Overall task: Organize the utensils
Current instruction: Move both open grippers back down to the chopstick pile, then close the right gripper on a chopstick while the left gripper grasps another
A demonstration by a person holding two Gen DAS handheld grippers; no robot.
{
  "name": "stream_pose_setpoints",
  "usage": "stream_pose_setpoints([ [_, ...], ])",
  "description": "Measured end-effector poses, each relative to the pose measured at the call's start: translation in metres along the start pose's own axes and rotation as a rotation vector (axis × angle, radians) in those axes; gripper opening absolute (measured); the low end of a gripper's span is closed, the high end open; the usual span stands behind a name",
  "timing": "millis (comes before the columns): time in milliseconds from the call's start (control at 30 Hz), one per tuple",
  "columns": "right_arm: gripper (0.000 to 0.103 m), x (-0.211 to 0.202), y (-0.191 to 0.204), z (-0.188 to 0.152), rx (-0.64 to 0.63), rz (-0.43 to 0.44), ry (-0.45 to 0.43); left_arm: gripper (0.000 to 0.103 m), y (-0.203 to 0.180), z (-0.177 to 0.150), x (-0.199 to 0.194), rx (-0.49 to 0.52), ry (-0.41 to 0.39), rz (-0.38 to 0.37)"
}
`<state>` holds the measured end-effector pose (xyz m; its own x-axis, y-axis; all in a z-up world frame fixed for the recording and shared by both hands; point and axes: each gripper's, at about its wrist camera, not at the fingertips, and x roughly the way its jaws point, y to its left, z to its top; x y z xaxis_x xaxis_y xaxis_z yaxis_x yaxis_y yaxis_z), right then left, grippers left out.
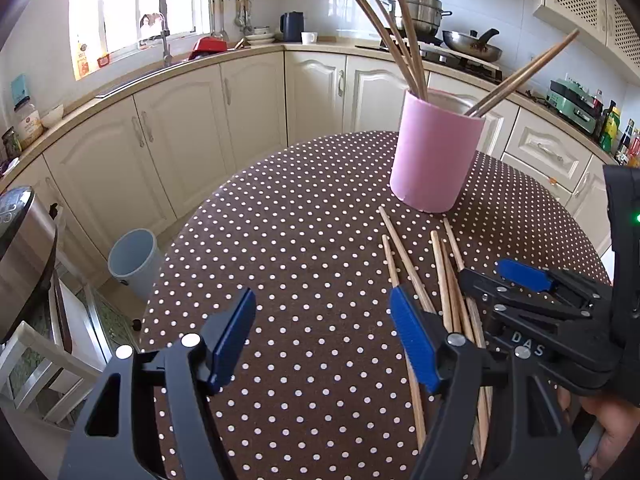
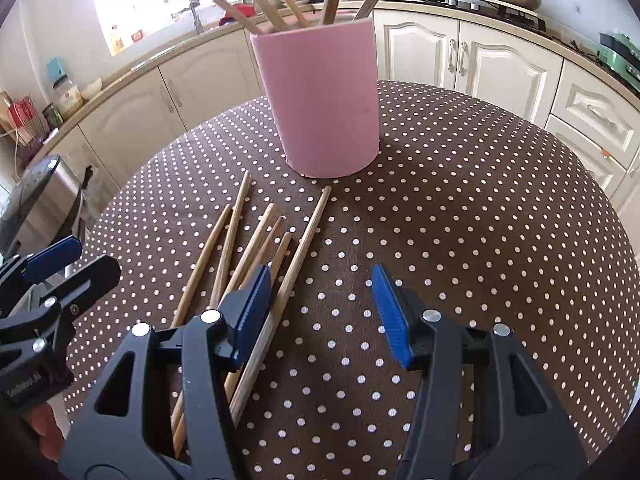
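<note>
Several loose wooden chopsticks [image 2: 240,248] lie side by side on the brown dotted tablecloth [image 2: 460,220], in front of a pink cup [image 2: 328,92] that holds several more chopsticks upright. My right gripper [image 2: 320,314] hovers over them, open. Its left pad sits above the bundle, and the rightmost stick [image 2: 306,240] runs just inside that pad without being pinched. My left gripper [image 1: 324,340] is open over bare cloth, with the loose chopsticks [image 1: 444,276] just beyond its right finger. The pink cup [image 1: 436,152] stands farther back. The right gripper [image 1: 504,284] shows at the right edge of the left wrist view.
The round table's edge [image 1: 180,248] drops off at the left toward a blue-grey bin [image 1: 132,260] on the floor and a steel appliance [image 1: 24,240]. Cream kitchen cabinets [image 1: 248,96] and a cluttered counter ring the back. A hand [image 1: 608,412] holds the right gripper.
</note>
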<state>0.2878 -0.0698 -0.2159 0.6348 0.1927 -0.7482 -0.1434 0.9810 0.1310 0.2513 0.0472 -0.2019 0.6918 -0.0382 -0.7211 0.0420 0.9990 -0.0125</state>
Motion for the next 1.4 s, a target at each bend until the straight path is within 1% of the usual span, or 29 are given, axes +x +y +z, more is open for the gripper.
stream_pose_setpoints([
  [100, 0.048, 0.006, 0.004, 0.002, -0.016, -0.018, 0.012, 0.069, -0.003, 0.000, 0.004, 0.005, 0.010, 0.002],
  [167, 0.045, 0.011, 0.009, 0.004, -0.039, -0.044, 0.018, 0.069, -0.004, 0.000, 0.007, 0.006, 0.019, 0.001],
  [267, 0.045, 0.015, 0.013, 0.005, -0.064, -0.061, 0.025, 0.069, -0.006, 0.000, 0.013, 0.004, 0.033, -0.007],
  [300, 0.043, 0.016, 0.016, 0.005, -0.083, -0.069, 0.028, 0.069, -0.007, 0.000, 0.015, 0.004, 0.040, -0.013],
  [400, 0.028, 0.016, 0.016, 0.006, -0.101, -0.069, 0.033, 0.069, -0.013, 0.000, 0.019, 0.014, 0.048, -0.029],
  [500, 0.021, 0.013, 0.008, 0.004, -0.095, -0.053, 0.039, 0.069, -0.021, 0.003, 0.025, 0.039, 0.059, -0.039],
  [567, 0.020, 0.009, 0.000, 0.004, -0.081, -0.033, 0.042, 0.069, -0.026, 0.005, 0.032, 0.044, 0.079, -0.035],
  [700, 0.020, 0.008, -0.006, 0.004, -0.071, -0.008, 0.044, 0.069, -0.032, 0.009, 0.046, 0.038, 0.117, -0.075],
  [833, 0.020, 0.005, -0.012, 0.003, -0.072, 0.002, 0.046, 0.068, -0.043, 0.012, 0.061, 0.087, 0.144, -0.028],
  [900, 0.017, 0.004, -0.013, 0.002, -0.076, 0.003, 0.046, 0.051, -0.043, 0.013, 0.064, 0.082, 0.144, -0.035],
  [967, 0.015, 0.003, -0.014, 0.003, -0.075, 0.006, 0.048, 0.039, -0.044, 0.014, 0.064, 0.086, 0.134, -0.035],
  [1000, 0.015, 0.003, -0.015, 0.004, -0.075, 0.008, 0.049, 0.026, -0.046, 0.015, 0.064, 0.094, 0.135, -0.038],
  [1033, 0.015, 0.003, -0.015, 0.004, -0.076, 0.010, 0.051, 0.019, -0.047, 0.015, 0.064, 0.099, 0.137, -0.044],
  [1067, 0.014, 0.003, -0.015, 0.005, -0.078, 0.010, 0.053, 0.009, -0.049, 0.018, 0.065, 0.103, 0.139, -0.046],
  [1133, 0.013, 0.003, -0.015, 0.006, -0.088, 0.005, 0.053, 0.006, -0.053, 0.019, 0.065, 0.111, 0.135, -0.039],
  [1200, 0.010, 0.003, -0.016, 0.008, -0.077, 0.012, 0.053, 0.006, -0.055, 0.020, 0.066, 0.108, 0.130, -0.039],
  [1267, 0.006, 0.002, -0.021, 0.008, -0.051, 0.031, 0.053, 0.006, -0.054, 0.022, 0.063, 0.094, 0.131, -0.060],
  [1400, 0.006, -0.006, -0.030, 0.010, -0.030, 0.043, 0.040, 0.006, -0.048, 0.028, 0.046, 0.090, 0.097, -0.073],
])
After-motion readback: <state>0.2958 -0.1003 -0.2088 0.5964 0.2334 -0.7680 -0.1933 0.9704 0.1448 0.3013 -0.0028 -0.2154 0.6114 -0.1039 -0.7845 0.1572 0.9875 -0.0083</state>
